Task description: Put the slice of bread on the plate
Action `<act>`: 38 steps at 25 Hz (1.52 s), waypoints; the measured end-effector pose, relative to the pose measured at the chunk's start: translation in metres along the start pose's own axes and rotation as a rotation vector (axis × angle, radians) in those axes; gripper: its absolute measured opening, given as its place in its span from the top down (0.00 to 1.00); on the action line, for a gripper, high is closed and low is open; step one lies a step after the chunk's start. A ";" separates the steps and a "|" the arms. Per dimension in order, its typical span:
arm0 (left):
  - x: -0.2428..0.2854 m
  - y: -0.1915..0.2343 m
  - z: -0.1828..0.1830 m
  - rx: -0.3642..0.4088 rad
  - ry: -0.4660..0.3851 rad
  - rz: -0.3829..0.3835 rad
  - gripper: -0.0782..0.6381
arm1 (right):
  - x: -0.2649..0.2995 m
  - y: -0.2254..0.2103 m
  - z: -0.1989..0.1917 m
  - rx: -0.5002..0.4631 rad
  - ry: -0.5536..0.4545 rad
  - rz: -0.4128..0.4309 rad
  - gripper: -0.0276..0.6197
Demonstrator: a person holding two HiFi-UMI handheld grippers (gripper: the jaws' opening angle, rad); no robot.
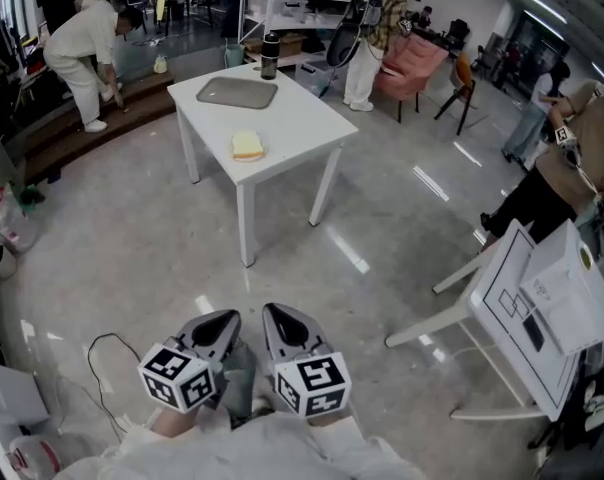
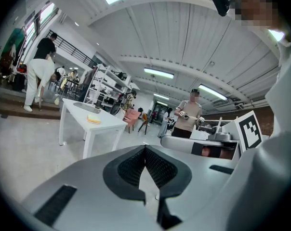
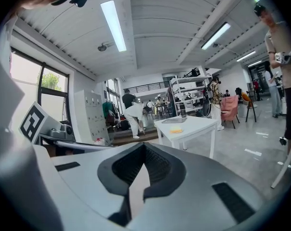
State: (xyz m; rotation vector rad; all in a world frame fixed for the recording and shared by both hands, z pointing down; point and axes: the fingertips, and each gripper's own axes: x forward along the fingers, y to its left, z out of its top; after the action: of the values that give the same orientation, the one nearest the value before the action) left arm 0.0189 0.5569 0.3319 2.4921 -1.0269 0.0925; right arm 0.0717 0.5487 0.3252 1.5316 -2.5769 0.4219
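Observation:
A pale yellow slice of bread (image 1: 247,146) lies on the near part of a white table (image 1: 302,128) across the room. A flat grey plate (image 1: 236,92) sits farther back on the same table. Both grippers hang close to my body, well short of the table. My left gripper (image 1: 222,320) and right gripper (image 1: 275,315) are side by side, each with its jaws together and nothing between them. The left gripper view shows the bread (image 2: 93,120) and plate (image 2: 86,108) small in the distance past the gripper (image 2: 145,148). The right gripper view also shows the bread (image 3: 176,130) beyond the gripper (image 3: 144,146).
A dark bottle (image 1: 269,56) stands at the table's far edge. One person bends over at the back left (image 1: 82,43), another stands by a pink armchair (image 1: 412,63), and a third sits at the right (image 1: 572,158). A white tilted stand (image 1: 527,308) is near right; a cable (image 1: 107,353) lies on the floor.

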 end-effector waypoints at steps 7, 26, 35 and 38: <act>0.047 0.064 0.042 0.045 0.002 -0.001 0.88 | 0.077 -0.025 0.026 -0.015 -0.009 -0.016 0.95; 0.140 0.236 0.136 0.031 0.077 -0.081 0.88 | 0.275 -0.066 0.082 0.049 0.013 -0.116 0.95; 0.174 0.268 0.143 0.026 0.084 -0.081 0.88 | 0.311 -0.096 0.084 0.075 0.038 -0.125 0.95; 0.192 0.281 0.146 0.028 0.094 -0.072 0.88 | 0.331 -0.105 0.085 0.069 0.051 -0.104 0.95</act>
State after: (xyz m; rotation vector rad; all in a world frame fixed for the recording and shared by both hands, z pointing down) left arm -0.0499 0.1937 0.3481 2.5213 -0.9021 0.2016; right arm 0.0071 0.1975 0.3410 1.6457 -2.4564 0.5357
